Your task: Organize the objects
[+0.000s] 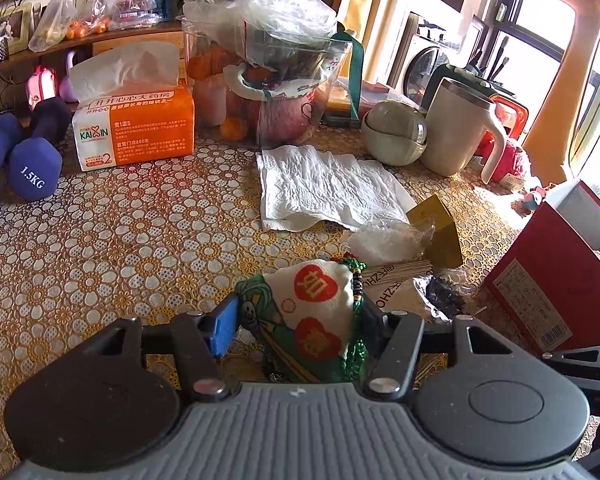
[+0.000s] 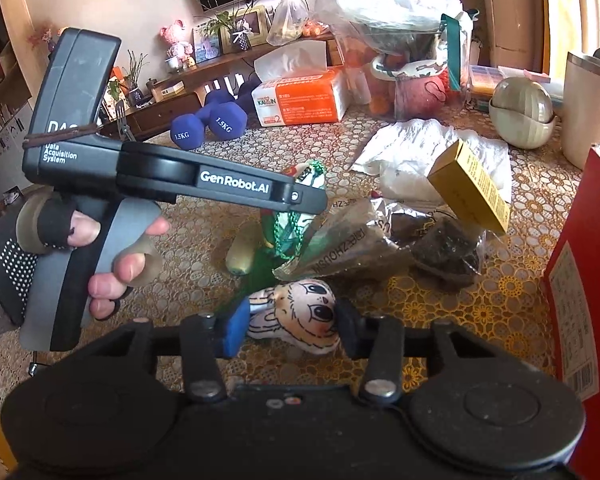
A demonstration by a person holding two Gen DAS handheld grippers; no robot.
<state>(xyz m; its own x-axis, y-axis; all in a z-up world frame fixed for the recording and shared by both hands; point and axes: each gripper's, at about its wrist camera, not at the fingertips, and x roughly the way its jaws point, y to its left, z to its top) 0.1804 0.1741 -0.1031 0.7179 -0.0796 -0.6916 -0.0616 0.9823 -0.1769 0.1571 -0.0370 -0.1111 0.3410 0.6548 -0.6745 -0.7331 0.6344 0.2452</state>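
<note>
**Two grippers, each clamping a soft thing over the flowery table**

Two grippers working close together near the front of the gold-and-white lace tablecloth. Left gripper squeezing a white-and-green cloth sachet with red heart patches and a green bead string, pinched between the blue pad and the black pad. Same left gripper also showing from the side in the right wrist view, held in a gloved hand, with the sachet hanging off its tip just above the table.

Right gripper closing on a small plush bunny-face toy, pads pressing on both sides of it, toy sitting low over the cloth, near edge.

Sitting just behind both: a crinkly foil snack bag and a yellow carton tilting on top of the pile. Lying farther back, a white paper towel. Standing at far left, an orange tissue pack and blue dumbbells; at far right, a cream mug. Crowding the right edge, a red box.
</note>
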